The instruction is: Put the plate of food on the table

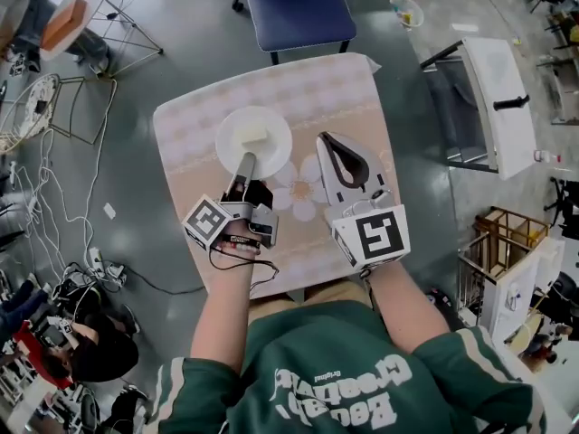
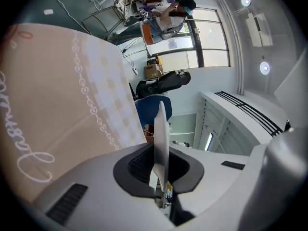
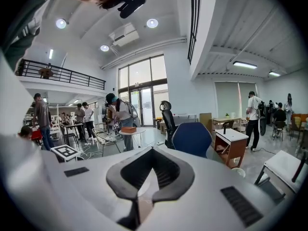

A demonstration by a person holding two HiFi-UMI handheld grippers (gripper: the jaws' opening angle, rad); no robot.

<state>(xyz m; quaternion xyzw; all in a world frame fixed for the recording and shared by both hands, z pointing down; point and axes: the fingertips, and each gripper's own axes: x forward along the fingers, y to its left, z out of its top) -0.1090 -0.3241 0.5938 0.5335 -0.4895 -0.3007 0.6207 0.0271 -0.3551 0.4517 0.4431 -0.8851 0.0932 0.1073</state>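
A thin, round white plate (image 1: 274, 123) hangs over the left-centre of a small square table (image 1: 348, 89), with a pale, blocky piece of food (image 1: 253, 136) in its middle. Whether its base touches the cloth cannot be told. The left gripper (image 1: 247, 162) is clamped on the plate's near rim. In the left gripper view the plate (image 2: 161, 129) shows edge-on as a slim white blade, pinched between the dark ribbed pads of the smooth grey jaws. The right gripper (image 1: 329, 146) hovers just beside the plate over the table's right half. Its jaws are closed tip to tip around a leaf-shaped gap, with nothing in them. The table wears a matte pinkish-beige tablecloth (image 2: 53, 95) printed with pale checks, a chain of small hearts and large white flowers. A blue padded chair (image 1: 298, 7) stands at the far edge. The floor (image 1: 167, 70) is glossy grey, with tangled cables (image 1: 54, 197) on the left and a white desk (image 1: 498, 98) on the right.
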